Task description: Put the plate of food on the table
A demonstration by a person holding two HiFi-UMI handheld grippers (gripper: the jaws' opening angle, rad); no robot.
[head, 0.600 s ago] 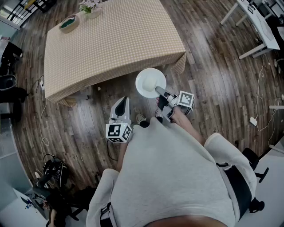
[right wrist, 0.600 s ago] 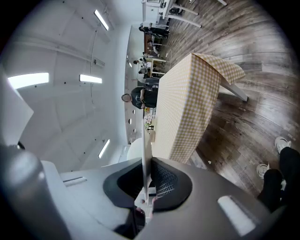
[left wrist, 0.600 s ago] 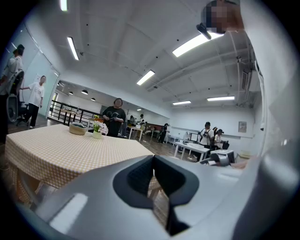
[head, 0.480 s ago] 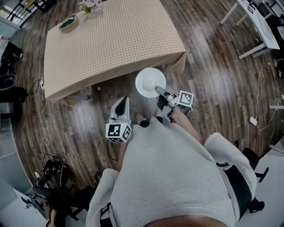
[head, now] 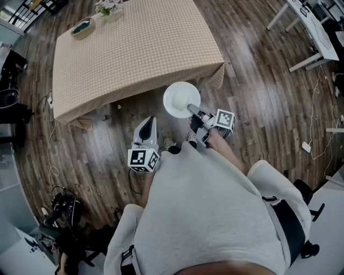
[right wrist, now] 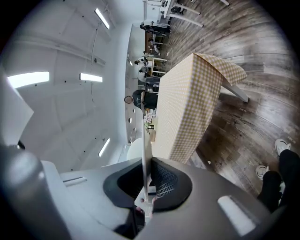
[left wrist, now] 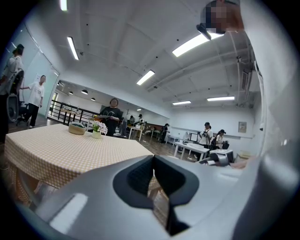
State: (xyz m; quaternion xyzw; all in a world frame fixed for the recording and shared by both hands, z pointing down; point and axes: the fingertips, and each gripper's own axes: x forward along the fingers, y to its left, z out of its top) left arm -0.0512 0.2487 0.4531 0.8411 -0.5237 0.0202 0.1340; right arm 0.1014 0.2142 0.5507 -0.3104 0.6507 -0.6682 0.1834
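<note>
Right tongs (head: 193, 110): closed on the near rim of the white plate (head: 180, 98), pinched at the edge, likely so the dish rides flat. The plate hangs over the wooden floor (head: 258, 91), just off the near corner of the checked table (head: 134, 53) and not yet above it. No food can be made out on it.

Left tongs (head: 149, 122): closed and empty, parked low beside you, probably to keep clear.

Count:
- one plate
- one table
- two tongs
- one bowl (head: 84, 28) at the table's far end
- one flower pot (head: 110, 9) at the table's far end
</note>
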